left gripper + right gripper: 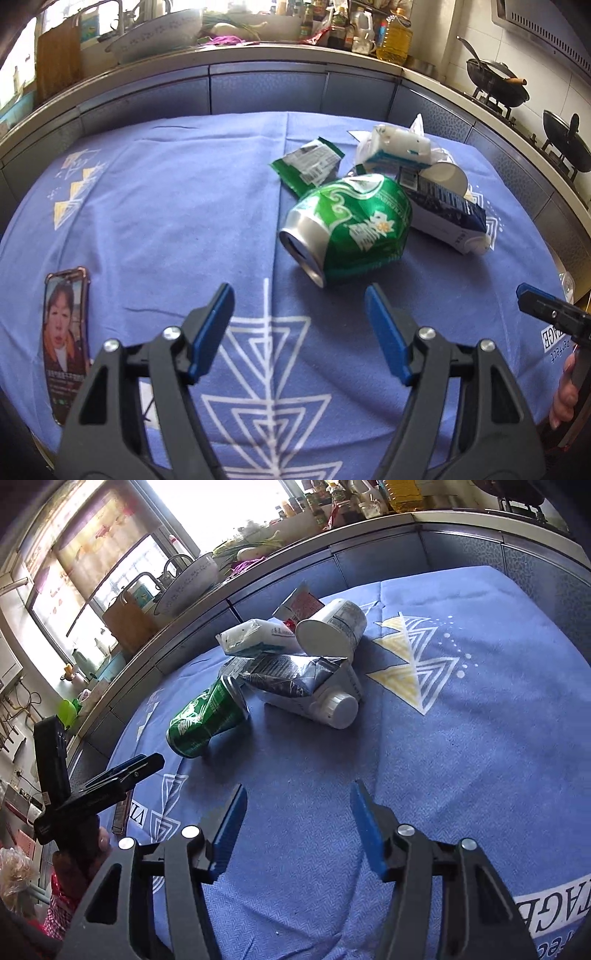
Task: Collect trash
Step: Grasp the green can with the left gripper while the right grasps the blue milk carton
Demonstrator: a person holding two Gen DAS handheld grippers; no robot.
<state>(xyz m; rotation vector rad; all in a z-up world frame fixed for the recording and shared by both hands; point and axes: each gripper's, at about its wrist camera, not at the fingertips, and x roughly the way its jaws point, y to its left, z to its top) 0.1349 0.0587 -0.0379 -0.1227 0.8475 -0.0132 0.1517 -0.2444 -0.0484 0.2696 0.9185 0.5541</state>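
On the blue tablecloth (pixel 166 206) lies a heap of trash. Nearest is a crushed green can (pixel 347 229) on its side. Behind it are a torn green wrapper (pixel 308 166), a flattened dark-blue and white carton (pixel 447 218), a white paper cup (pixel 448 176) and a small white pack (pixel 399 147). My left gripper (pixel 298 295) stands open just short of the can, with nothing between its fingers. In the right wrist view the can (pixel 207 720), the capped carton (pixel 314 690) and the cup (pixel 332 631) lie ahead of my right gripper (pixel 300 790), which is open and empty.
A phone (pixel 66 343) with a lit screen lies at the cloth's left edge. A kitchen counter (pixel 258 55) with a bowl and bottles runs behind the table. Two woks (pixel 498 85) sit on a stove at the right. The left gripper (pixel 122 775) shows at the left of the right wrist view.
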